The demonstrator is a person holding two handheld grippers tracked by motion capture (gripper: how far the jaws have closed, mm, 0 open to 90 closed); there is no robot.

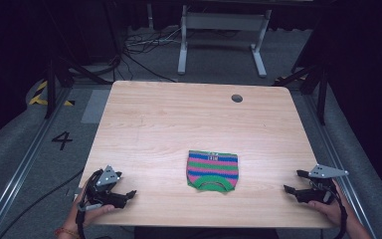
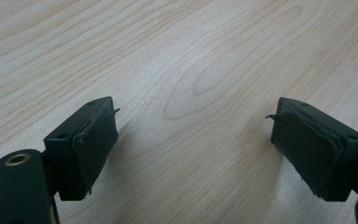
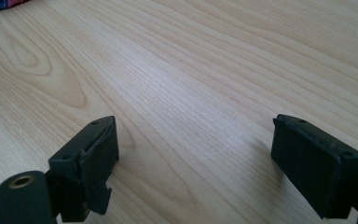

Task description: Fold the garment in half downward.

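High view: folded striped cloth [image 1: 212,171].

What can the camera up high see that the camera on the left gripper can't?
The high view takes in the whole striped green, pink and blue knitted garment, the grey round hole in the tabletop and both grippers, left and right. The left gripper view gives a close look at its own two black fingers, spread apart with nothing between. Both show the light wooden table.

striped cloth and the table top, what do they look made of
Striped cloth: apparently knitted fabric, matte, with soft folded edges, ribbed green hem, and pink, blue and green bands. Table: pale wood-grain surface, smooth with a slight sheen, possibly laminate rather than solid wood.
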